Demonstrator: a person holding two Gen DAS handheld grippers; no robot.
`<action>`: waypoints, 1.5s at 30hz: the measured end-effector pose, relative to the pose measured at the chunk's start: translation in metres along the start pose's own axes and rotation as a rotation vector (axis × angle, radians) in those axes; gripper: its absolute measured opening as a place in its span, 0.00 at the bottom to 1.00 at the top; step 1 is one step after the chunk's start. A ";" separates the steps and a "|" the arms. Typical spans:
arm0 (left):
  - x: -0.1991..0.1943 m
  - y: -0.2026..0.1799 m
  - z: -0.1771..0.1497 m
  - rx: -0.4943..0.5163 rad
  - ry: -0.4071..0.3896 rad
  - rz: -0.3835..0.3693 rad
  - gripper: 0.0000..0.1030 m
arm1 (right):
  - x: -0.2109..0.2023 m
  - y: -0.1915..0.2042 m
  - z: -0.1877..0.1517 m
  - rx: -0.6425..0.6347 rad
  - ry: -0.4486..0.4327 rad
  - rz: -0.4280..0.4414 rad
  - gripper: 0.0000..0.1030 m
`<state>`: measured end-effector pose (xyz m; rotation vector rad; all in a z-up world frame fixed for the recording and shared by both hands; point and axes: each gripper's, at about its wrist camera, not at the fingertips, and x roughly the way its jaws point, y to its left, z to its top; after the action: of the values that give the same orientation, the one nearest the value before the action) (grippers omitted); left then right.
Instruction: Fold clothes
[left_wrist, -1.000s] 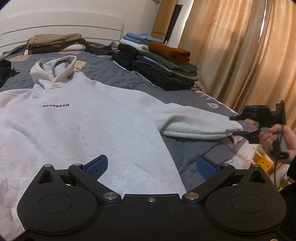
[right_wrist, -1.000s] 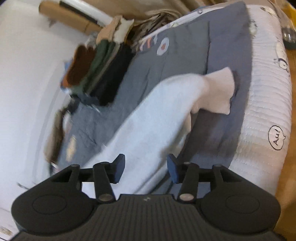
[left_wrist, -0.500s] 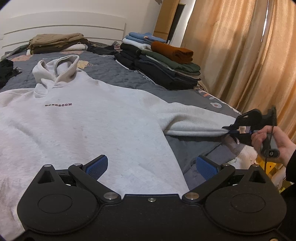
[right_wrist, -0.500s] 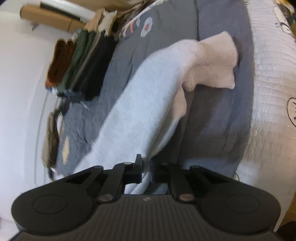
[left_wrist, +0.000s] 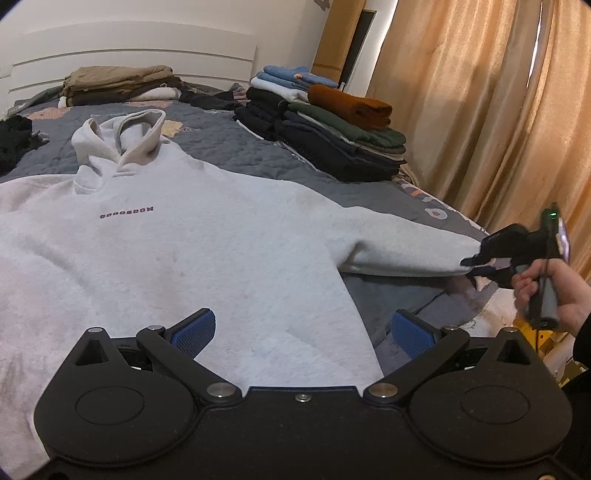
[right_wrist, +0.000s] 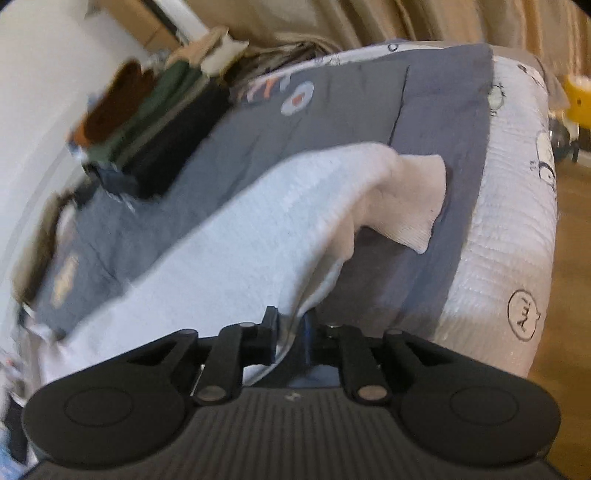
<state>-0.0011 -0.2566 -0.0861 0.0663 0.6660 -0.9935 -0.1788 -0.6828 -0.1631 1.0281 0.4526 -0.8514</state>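
Since the frame a second back, our right tool (right_wrist: 290, 334) has gone from open and short of the sleeve (left_wrist: 402, 245) to pinched shut on its edge near the cuff (right_wrist: 417, 201), and the sleeve end now hangs lifted off the bed (right_wrist: 509, 229). The left tool (left_wrist: 301, 330) has hardly shifted: it hovers wide open with nothing between its blue pads (left_wrist: 194, 328), just above the hem at about 6 o'clock in its own view.

The white hoodie (left_wrist: 192, 251) lies spread face up across the grey quilt (left_wrist: 229, 147), hood (left_wrist: 122, 134) toward 11 o'clock and the sleeve stretched out toward 3 o'clock, where the right tool grips it. Stacks of folded clothes (left_wrist: 332, 136) sit beyond at 1 o'clock, well apart from the hoodie.

We judge the step in hand to be carrying this sleeve inward across the chest. To do it well, we should keep the pinch firm, since only a thin edge of fleece is caught and the cuff droops free beside it. We lift just enough that the sleeve clears the body, then sweep it toward 9 o'clock so the fold falls at the shoulder seam. The left tool could press the body near the armpit so the torso does not drag. We lay the sleeve flat before letting go.
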 end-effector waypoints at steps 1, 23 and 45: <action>-0.002 0.002 0.001 -0.007 -0.006 0.003 0.99 | -0.008 0.000 -0.001 0.001 -0.010 0.015 0.18; -0.043 0.044 -0.001 -0.107 -0.065 0.137 0.99 | -0.093 0.081 -0.185 -0.728 0.172 0.432 0.61; -0.157 0.141 -0.040 -0.195 -0.080 0.347 0.99 | -0.113 0.082 -0.256 -0.953 0.270 0.397 0.74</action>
<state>0.0334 -0.0457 -0.0664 -0.0290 0.6489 -0.5914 -0.1689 -0.3915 -0.1596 0.3100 0.7518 -0.0773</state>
